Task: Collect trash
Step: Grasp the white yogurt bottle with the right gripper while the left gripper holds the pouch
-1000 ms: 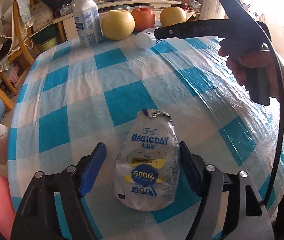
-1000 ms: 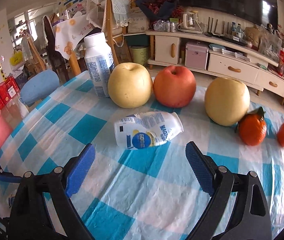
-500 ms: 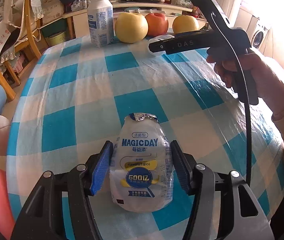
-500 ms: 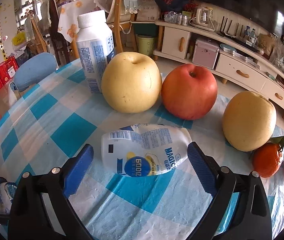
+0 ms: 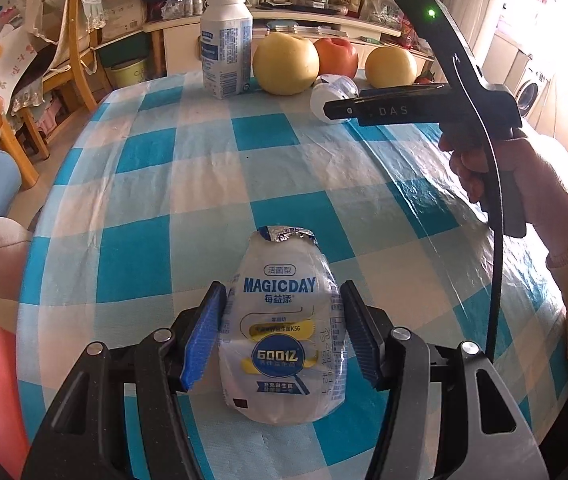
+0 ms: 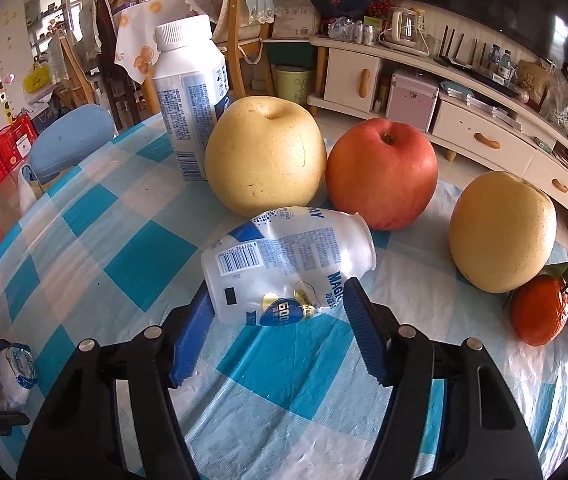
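Both grippers close in since the earlier frames: the left gripper [image 5: 282, 334] narrows its blue pads from wide apart to the sides of the crushed MAGICDAY bottle [image 5: 284, 344], and the right gripper [image 6: 274, 330] goes fwd until the second crushed bottle [image 6: 287, 266] sits between its fingertips.

Progress, as I judge it: early. No trash is collected yet; both bottles lie on the checked tablecloth [image 5: 188, 184] and I see no bin for sure. Left to do: finish the grips, lift, carry away, drop.

Left claw: pads touch or almost touch the bottle on both sides, so it looks clenched on it, but bottle base rests on the table. This bottle lies near the table edge, foil top pointing away from camera.

Right claw: partly released, the pads are beside the bottle w/ a gap on the right side, not gripping yet. That bottle lies on its side just in front of the yellow pear [image 6: 264, 156] and red apple [image 6: 381, 172].

Pose: the right hand [image 5: 495, 172] holds its handle low and level over the far side of the table, pointing at the fruit row.
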